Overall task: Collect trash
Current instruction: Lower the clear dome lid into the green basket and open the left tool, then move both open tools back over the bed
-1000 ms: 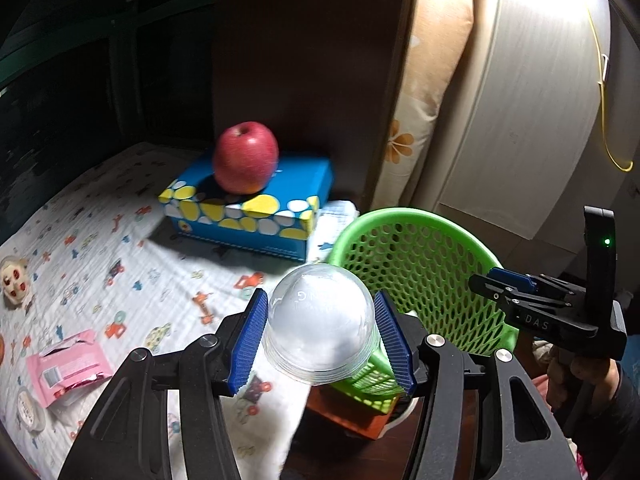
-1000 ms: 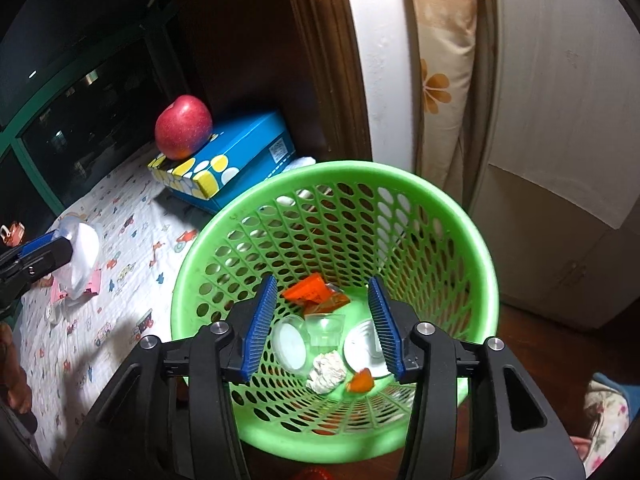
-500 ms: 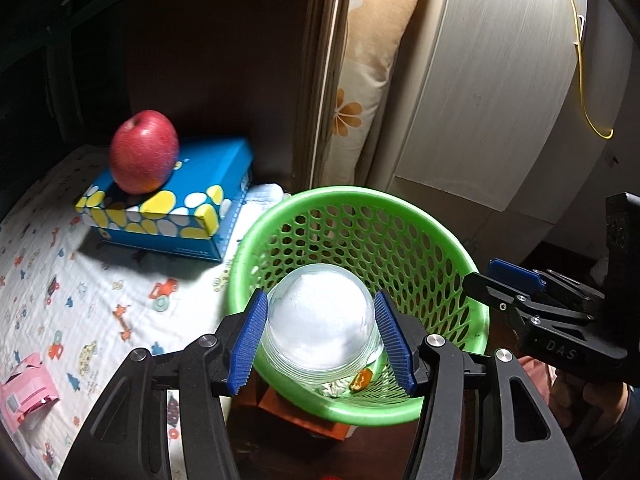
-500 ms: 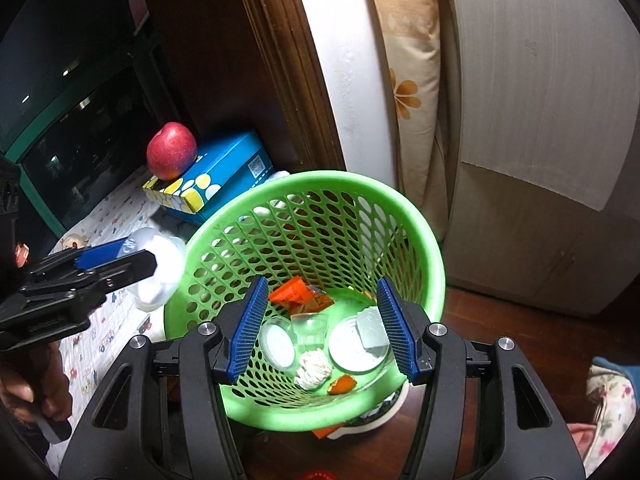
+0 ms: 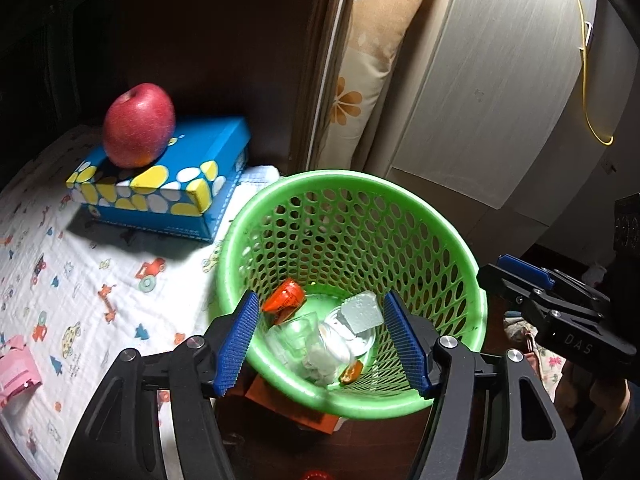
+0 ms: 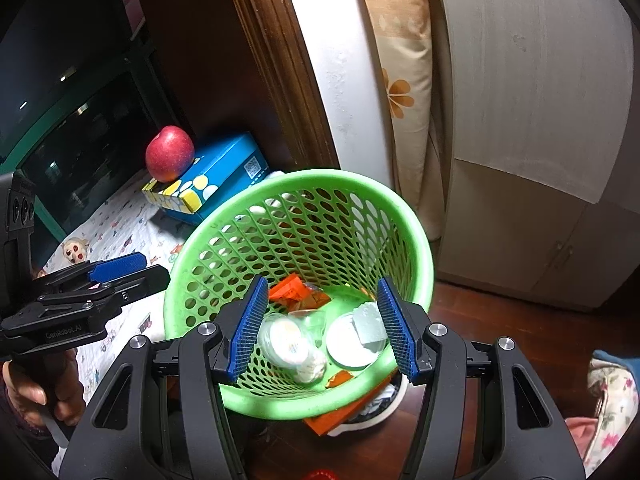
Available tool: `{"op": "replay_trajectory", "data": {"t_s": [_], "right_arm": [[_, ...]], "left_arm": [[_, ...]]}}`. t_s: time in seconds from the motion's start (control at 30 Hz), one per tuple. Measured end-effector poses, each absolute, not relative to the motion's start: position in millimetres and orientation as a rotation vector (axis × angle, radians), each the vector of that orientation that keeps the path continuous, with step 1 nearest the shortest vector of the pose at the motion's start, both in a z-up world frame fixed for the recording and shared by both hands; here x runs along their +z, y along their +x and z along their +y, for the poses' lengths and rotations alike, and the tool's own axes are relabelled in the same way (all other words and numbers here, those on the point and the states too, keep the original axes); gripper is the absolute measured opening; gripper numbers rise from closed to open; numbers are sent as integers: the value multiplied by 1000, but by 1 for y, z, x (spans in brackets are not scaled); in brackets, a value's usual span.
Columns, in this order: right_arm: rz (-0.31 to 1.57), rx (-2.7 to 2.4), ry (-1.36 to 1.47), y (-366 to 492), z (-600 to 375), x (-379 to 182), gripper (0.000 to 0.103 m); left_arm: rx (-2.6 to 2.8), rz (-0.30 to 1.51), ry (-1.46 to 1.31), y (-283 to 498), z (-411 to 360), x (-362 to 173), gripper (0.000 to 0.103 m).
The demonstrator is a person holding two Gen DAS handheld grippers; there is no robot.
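Note:
A green mesh basket point(image 5: 348, 178) stands beside the bed and holds several bits of trash. Among them are an orange wrapper point(image 5: 284, 300), a pale foam block point(image 5: 360, 312) and a crumpled tissue. A clear plastic dome lid point(image 6: 285, 339) lies on this trash, free of any gripper. My left gripper point(image 5: 320, 304) hangs over the basket's near rim; its jaws are opening with nothing between them. My right gripper point(image 6: 321, 284) is open and empty over the basket from the other side. A pink wrapper point(image 5: 14, 364) lies on the bedsheet at far left.
A red apple point(image 5: 138, 124) sits on a blue tissue box point(image 5: 168, 184) on the patterned sheet behind the basket. A small doll-face item point(image 6: 74, 250) lies on the sheet. A wooden door frame, a floral pillow and a pale cabinet stand behind. Under the basket is dark wood floor.
My left gripper carried the clear dome lid from above the sheet to over the basket, then opened. The lid now lies in the basket. The right gripper drew back slightly and widened.

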State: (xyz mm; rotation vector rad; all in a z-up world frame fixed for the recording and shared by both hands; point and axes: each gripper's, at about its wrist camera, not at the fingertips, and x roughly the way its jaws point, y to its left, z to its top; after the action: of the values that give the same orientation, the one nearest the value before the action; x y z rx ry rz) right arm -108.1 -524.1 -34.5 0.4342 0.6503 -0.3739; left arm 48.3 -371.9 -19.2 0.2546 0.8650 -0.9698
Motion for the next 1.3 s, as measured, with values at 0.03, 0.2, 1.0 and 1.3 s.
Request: {"op": "replay_trajectory", "data": {"t_s": [0.03, 0.2, 1.0, 1.3], "right_arm": [[650, -367, 431, -107, -522, -33, 59], [640, -338, 408, -99, -507, -28, 68], [682, -41, 263, 4, -376, -9, 80], [707, 62, 218, 37, -326, -11, 81]], "left_arm": [[-960, 867, 251, 49, -366, -18, 63], [-887, 851, 241, 56, -333, -14, 63], [-448, 854, 6, 119, -103, -25, 72], [-235, 875, -54, 146, -6, -41, 75]]}}
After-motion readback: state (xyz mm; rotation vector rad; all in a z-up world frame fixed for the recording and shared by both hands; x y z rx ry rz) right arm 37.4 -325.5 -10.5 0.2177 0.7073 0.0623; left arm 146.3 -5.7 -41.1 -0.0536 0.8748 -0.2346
